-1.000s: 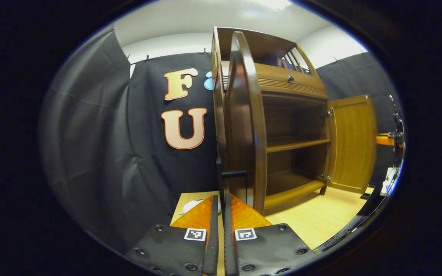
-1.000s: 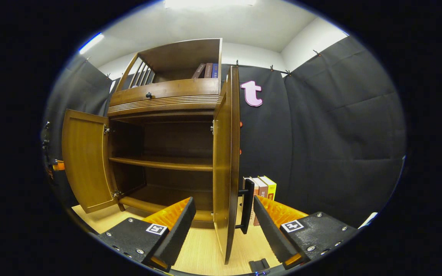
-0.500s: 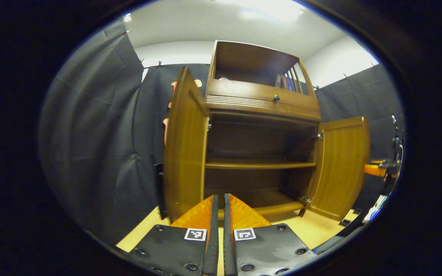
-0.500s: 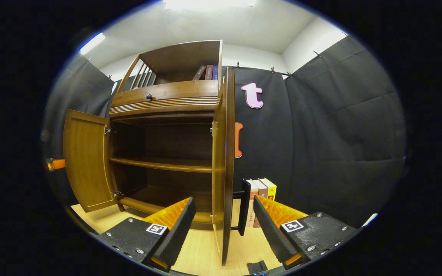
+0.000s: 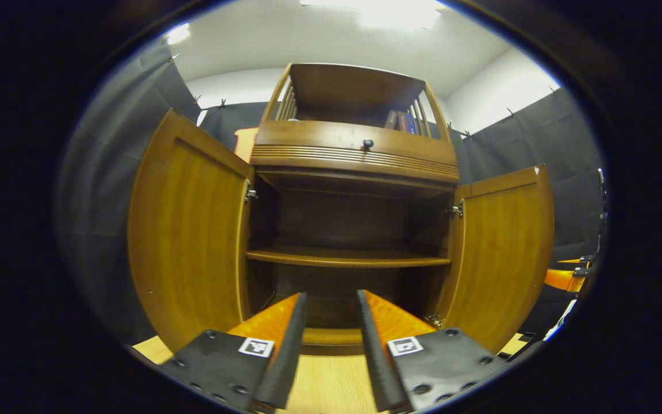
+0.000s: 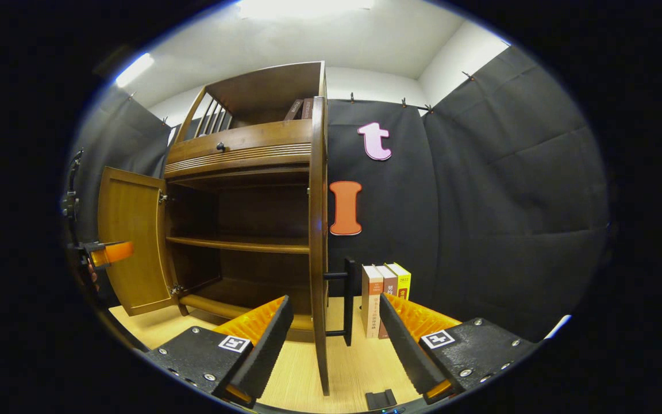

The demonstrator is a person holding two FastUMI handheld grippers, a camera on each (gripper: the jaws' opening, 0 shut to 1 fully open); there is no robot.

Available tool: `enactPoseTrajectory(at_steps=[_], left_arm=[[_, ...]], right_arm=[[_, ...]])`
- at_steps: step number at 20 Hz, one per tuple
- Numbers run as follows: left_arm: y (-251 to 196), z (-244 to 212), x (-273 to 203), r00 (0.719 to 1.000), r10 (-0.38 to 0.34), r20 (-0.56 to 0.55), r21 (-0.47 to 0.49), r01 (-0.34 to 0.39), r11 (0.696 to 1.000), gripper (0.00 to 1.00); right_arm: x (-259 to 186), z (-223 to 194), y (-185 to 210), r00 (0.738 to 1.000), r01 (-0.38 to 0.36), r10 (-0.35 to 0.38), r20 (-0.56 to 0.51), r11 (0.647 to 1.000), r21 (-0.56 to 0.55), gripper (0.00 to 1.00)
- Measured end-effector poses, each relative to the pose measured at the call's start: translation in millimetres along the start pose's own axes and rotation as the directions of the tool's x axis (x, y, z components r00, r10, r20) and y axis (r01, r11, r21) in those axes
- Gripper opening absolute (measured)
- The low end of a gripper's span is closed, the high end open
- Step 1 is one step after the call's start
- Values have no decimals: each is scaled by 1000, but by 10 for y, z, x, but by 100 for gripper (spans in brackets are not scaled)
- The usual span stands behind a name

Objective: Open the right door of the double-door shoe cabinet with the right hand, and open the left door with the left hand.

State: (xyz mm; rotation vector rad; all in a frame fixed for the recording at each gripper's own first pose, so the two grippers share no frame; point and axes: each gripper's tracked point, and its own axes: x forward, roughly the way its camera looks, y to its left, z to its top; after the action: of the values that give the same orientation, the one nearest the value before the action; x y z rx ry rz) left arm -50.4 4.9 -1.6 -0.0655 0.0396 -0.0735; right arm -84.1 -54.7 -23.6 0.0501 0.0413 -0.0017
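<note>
Wooden doors are both standing wide now: left gripper is spreading its jaws, empty, having released the left door; right gripper is hanging open beside the right door (handle free), so the cabinet looks finished.

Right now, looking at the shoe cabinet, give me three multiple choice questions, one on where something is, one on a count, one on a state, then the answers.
1. Where do the upright books on the floor stand?
A. on the cabinet's middle shelf
B. beside the right door's outer face
C. in front of the left door

2. How many of those floor books are there?
A. one
B. three
C. six

3. How are the cabinet doors?
A. both open
B. both closed
C. one open

Answers:
1 B: the books stand past the right door, near its handle.
2 B: three spines show.
3 A: the left door and right door swing out, baring the shelf.
</note>
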Motion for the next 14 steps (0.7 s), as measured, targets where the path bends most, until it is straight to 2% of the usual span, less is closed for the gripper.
enactPoseTrajectory(at_steps=[2,4,6,9,14], left_arm=[[-69,-93,85,1000,16,-20,1,-16,1000,63],[-67,-153,114,998,55,-39,-37,-57,998,77],[10,-209,131,991,124,-52,-74,-128,989,99],[85,-309,144,983,172,-57,-86,-177,980,94],[160,-361,85,976,212,-57,-22,-214,977,94]], right_arm=[[0,-38,-96,1000,6,-6,1,1000,16,93],[14,-118,-181,1000,8,-8,-7,999,43,93],[48,-108,-224,1000,6,-6,-1,998,60,93],[80,-180,-284,1000,3,-2,-7,998,65,93],[106,-234,-287,1000,-13,14,-13,997,74,93]])
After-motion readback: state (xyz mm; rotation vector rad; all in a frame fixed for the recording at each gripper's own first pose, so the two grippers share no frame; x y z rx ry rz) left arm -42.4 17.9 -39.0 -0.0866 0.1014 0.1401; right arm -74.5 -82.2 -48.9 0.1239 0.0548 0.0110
